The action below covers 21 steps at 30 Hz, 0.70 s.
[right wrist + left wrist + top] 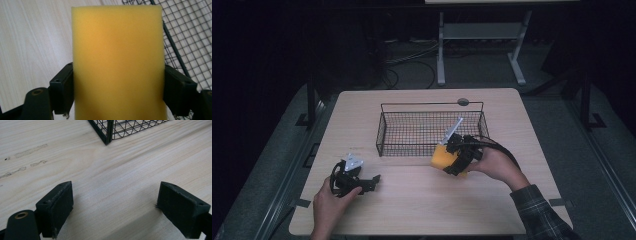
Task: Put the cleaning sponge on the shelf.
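Yellow sponge held beside the wire basket.

We see the right gripper (117, 87) with its 2 jaws clamped on the sponge (117, 60), lifted just in front of the basket (430, 131) near its right front corner. The left gripper (115, 207) rests toward the table's (422, 210) front-left corner, jaws wide apart over bare wood. We judge the soft foam could snag on the basket's rim, or squirm loose if the jaws squeeze it unevenly, and drop outside the basket.
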Motion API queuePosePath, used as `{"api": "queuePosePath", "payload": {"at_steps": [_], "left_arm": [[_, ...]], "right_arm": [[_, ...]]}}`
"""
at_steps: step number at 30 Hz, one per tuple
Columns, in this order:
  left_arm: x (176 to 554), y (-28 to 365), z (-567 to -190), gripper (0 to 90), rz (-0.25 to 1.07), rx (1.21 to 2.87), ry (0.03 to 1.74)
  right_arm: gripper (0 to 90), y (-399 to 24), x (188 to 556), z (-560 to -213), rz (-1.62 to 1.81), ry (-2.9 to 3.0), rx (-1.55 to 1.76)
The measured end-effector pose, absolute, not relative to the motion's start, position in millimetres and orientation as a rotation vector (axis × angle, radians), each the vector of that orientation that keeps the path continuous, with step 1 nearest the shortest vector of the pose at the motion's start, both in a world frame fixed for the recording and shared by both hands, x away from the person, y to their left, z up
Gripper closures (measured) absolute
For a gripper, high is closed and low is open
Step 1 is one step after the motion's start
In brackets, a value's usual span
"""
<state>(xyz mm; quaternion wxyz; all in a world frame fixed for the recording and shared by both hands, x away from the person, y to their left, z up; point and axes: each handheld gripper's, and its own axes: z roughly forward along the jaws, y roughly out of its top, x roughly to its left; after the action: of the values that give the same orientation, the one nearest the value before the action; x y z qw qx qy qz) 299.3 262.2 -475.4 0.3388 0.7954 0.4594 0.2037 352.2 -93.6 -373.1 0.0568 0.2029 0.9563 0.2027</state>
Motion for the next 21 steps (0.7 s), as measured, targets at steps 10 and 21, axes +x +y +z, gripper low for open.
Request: {"api": "queuePosePath", "payload": {"at_steps": [10, 21], "left_arm": [[299.3, 262.2, -475.4, 12.6, 0.531, 2.072, 1.196], [299.3, 262.2, -475.4, 12.6, 0.53, 2.071, 1.197]], "right_arm": [[23.0, -104.2, 355.9, -360.3, 0.629, 2.873, 0.634], [23.0, -121.9, 367.6, -340.0, 0.658, 2.824, 0.689]]}}
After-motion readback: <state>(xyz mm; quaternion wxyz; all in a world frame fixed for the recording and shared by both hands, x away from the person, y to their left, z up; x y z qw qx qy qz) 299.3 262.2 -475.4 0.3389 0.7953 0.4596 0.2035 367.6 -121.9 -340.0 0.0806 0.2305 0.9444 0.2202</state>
